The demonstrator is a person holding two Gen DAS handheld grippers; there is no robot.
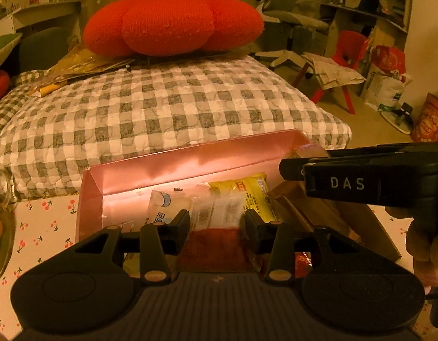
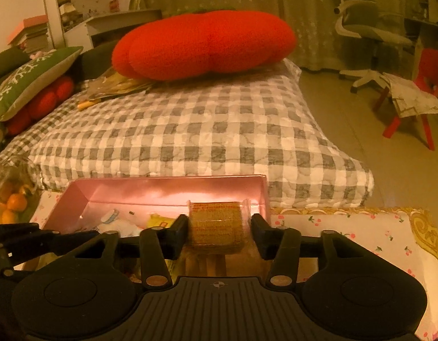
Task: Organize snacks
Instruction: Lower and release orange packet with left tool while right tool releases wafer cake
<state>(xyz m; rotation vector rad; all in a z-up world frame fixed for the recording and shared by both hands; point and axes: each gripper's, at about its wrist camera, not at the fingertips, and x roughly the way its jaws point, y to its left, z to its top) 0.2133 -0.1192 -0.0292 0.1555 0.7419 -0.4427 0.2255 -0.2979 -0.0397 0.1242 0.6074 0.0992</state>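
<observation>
A pink box (image 1: 173, 167) stands open on the floral tablecloth and holds several snack packs. My left gripper (image 1: 216, 227) is open over the box, with a clear pack with a red lower part (image 1: 216, 227) between its fingers; contact is not visible. A yellow pack (image 1: 253, 193) and a white-blue pack (image 1: 162, 207) lie beside it. My right gripper (image 2: 219, 230) hangs over the right end of the pink box (image 2: 162, 190), its fingers on either side of a clear-wrapped block of brown crackers (image 2: 216, 224), with a gap on the right side. The right gripper's body shows in the left wrist view (image 1: 361, 179).
A bed with a checked quilt (image 1: 168, 108) and a red tomato cushion (image 1: 173, 22) lies just behind the table. A glass jar of oranges (image 2: 11, 196) stands at the left. A brown board (image 1: 332, 216) lies right of the box. A red chair (image 2: 417, 91) stands on the floor.
</observation>
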